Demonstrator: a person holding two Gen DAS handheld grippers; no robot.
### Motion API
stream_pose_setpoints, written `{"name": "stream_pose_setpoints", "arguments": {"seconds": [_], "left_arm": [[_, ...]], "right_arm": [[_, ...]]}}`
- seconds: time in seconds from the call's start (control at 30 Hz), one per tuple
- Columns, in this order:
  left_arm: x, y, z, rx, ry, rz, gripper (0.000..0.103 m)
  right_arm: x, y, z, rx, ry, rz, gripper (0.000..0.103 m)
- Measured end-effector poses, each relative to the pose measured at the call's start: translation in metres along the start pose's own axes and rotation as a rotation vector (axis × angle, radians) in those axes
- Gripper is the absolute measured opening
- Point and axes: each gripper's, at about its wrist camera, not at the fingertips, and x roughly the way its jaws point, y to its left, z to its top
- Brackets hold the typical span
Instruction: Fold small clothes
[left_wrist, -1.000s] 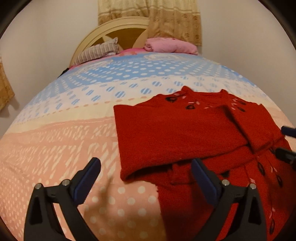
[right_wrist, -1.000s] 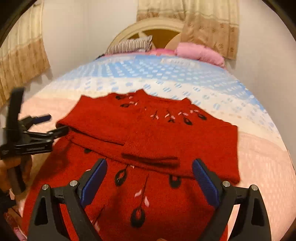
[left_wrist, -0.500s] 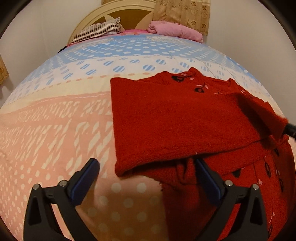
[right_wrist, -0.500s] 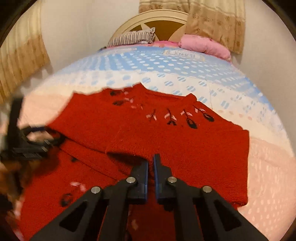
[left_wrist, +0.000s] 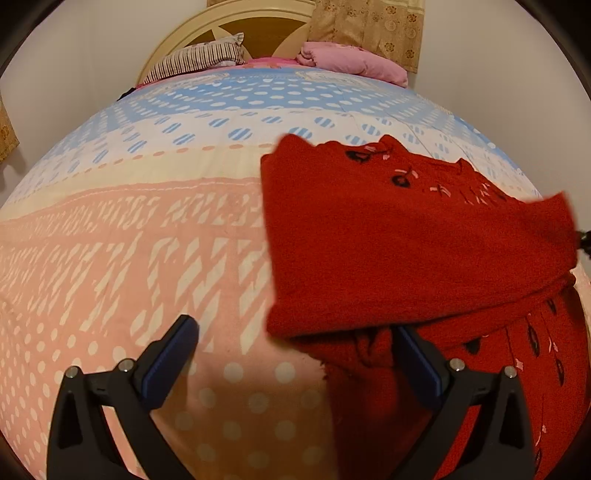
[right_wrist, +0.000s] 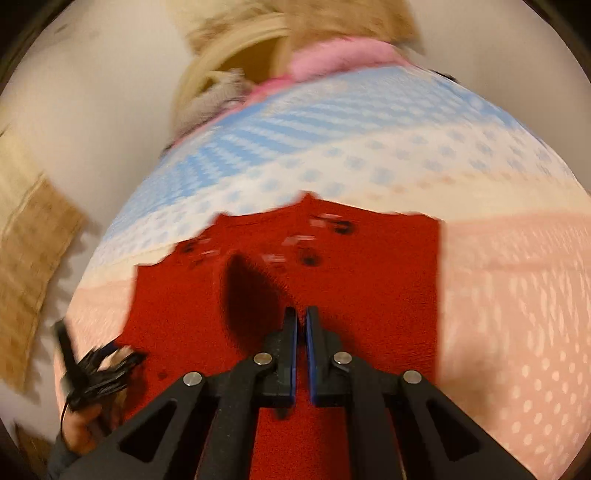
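Note:
A red knit sweater (left_wrist: 406, 243) with dark flower marks lies on the bed, its sleeves folded across the chest. My left gripper (left_wrist: 295, 365) is open and empty, low over the sweater's near left edge. My right gripper (right_wrist: 301, 325) is shut on a fold of the red sweater (right_wrist: 369, 280) and holds that part raised; in the left wrist view the lifted flap (left_wrist: 546, 221) stands up at the right. The right wrist view is blurred by motion. The left gripper also shows in the right wrist view (right_wrist: 96, 365), held in a hand.
The bed sheet (left_wrist: 147, 240) is pink near me, then cream and blue with dots. A striped pillow (left_wrist: 195, 59) and a pink folded blanket (left_wrist: 351, 61) lie by the round headboard (left_wrist: 258, 22). Curtains (right_wrist: 29, 236) hang at the left wall.
My right gripper shut on the sweater's folded part and is lifting it up and away. My left gripper stayed open and moved closer to the sweater's left edge.

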Motion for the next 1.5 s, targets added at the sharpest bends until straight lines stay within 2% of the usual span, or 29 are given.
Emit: {"name": "stream_pose_setpoints", "arguments": {"seconds": [0.07, 0.13, 0.17, 0.2, 0.27, 0.33, 0.43, 0.47, 0.5, 0.53, 0.57, 0.7, 0.87, 0.93, 1.03, 1.07, 1.1, 1.17, 1.23, 1.3, 1.37, 1.5], "left_arm": [[0.000, 0.000, 0.000, 0.002, -0.001, 0.002, 0.103], [0.000, -0.001, 0.000, 0.000, 0.000, 0.001, 0.103], [0.000, -0.001, 0.000, 0.001, -0.001, 0.003, 0.103], [0.000, -0.001, 0.000, 0.003, -0.001, 0.005, 0.103], [0.000, -0.001, -0.001, 0.005, -0.004, 0.009, 0.103], [-0.001, 0.000, -0.001, 0.000, -0.011, 0.019, 0.103], [-0.004, 0.006, -0.001, -0.038, -0.032, 0.037, 0.103], [-0.004, 0.009, -0.001, -0.057, -0.031, 0.031, 0.103], [-0.003, 0.011, -0.001, -0.067, -0.026, 0.025, 0.103], [-0.002, 0.012, -0.001, -0.071, -0.020, 0.019, 0.103], [-0.001, 0.013, 0.000, -0.074, -0.013, 0.017, 0.103], [0.001, 0.011, -0.001, -0.073, -0.006, 0.028, 0.103], [0.001, 0.011, -0.001, -0.074, -0.005, 0.027, 0.103], [0.001, 0.011, -0.001, -0.073, -0.004, 0.029, 0.103], [0.000, 0.012, -0.001, -0.074, -0.004, 0.020, 0.103], [-0.002, 0.014, -0.002, -0.078, -0.007, 0.014, 0.103], [-0.006, 0.014, -0.003, -0.081, -0.016, 0.008, 0.103], [-0.019, 0.018, -0.007, -0.096, -0.047, 0.017, 0.103], [-0.035, 0.021, -0.010, -0.109, -0.101, 0.040, 0.103], [-0.050, 0.023, -0.007, -0.118, -0.154, 0.059, 0.103], [-0.055, 0.022, 0.000, -0.123, -0.180, 0.057, 0.103], [-0.033, 0.010, 0.009, -0.076, -0.126, 0.090, 0.103]], "right_arm": [[0.012, -0.022, 0.001, 0.068, 0.027, -0.005, 0.006], [0.012, -0.034, -0.003, 0.107, 0.013, -0.018, 0.013], [0.010, -0.038, -0.007, 0.115, 0.003, 0.008, 0.024], [0.007, -0.038, -0.009, 0.119, -0.005, 0.037, 0.042], [0.000, -0.035, -0.015, 0.118, -0.029, 0.085, 0.061], [-0.001, -0.027, -0.017, 0.096, -0.035, 0.119, 0.061], [0.011, -0.007, -0.019, 0.009, -0.003, 0.071, 0.060], [0.015, -0.003, -0.021, -0.015, 0.004, 0.056, 0.050], [0.019, -0.001, -0.023, -0.034, 0.016, 0.049, 0.025], [0.022, 0.002, -0.025, -0.053, 0.030, 0.037, 0.014], [0.023, 0.004, -0.028, -0.072, 0.028, 0.018, 0.008], [0.000, 0.007, -0.028, -0.124, -0.055, -0.013, 0.007], [-0.028, -0.001, -0.019, -0.148, -0.140, -0.089, 0.006], [-0.026, -0.009, -0.017, -0.128, -0.125, -0.088, 0.007], [-0.001, -0.018, -0.023, -0.136, -0.019, -0.097, 0.008], [0.005, -0.022, -0.027, -0.140, -0.008, -0.131, 0.019], [0.004, -0.024, -0.029, -0.140, -0.022, -0.150, 0.040], [-0.006, -0.032, -0.031, -0.100, -0.063, -0.139, 0.056], [-0.021, -0.033, -0.031, -0.086, -0.113, -0.142, 0.056], [-0.031, -0.022, -0.030, -0.124, -0.155, -0.142, 0.056], [-0.036, -0.006, -0.028, -0.177, -0.167, -0.102, 0.056], [-0.017, 0.022, -0.031, -0.269, -0.112, -0.047, 0.056]]}}
